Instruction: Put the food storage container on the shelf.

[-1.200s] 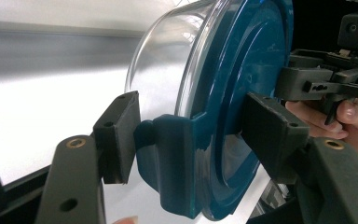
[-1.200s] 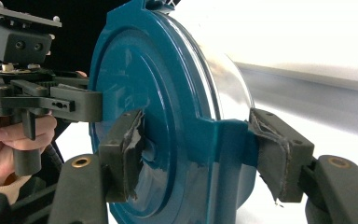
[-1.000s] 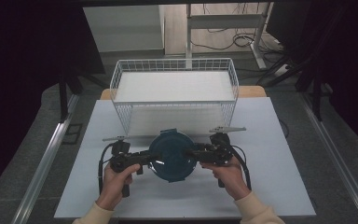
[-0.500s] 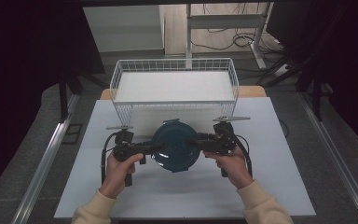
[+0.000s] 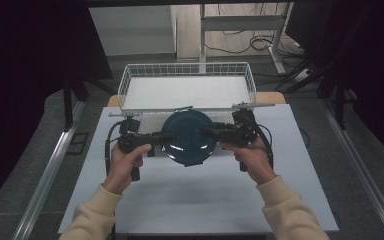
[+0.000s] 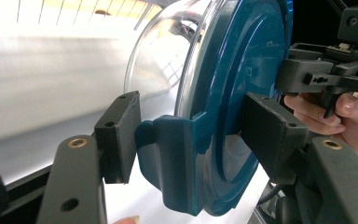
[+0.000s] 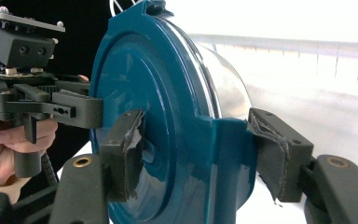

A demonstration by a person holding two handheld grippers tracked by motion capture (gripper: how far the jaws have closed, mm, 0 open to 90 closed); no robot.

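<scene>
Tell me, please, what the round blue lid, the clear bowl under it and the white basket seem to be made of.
Lid: likely moulded plastic, glossy; it shows soft reflections and moulded side tabs. Bowl: clear glass or plastic, the pictures cannot settle which; the basket grid shows through it. Basket: thin white wire, probably coated metal, an open grid.

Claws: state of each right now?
Left claw: shut on the blue-lidded container, at its side latch.
Right claw: shut on the same container, opposite latch.
</scene>
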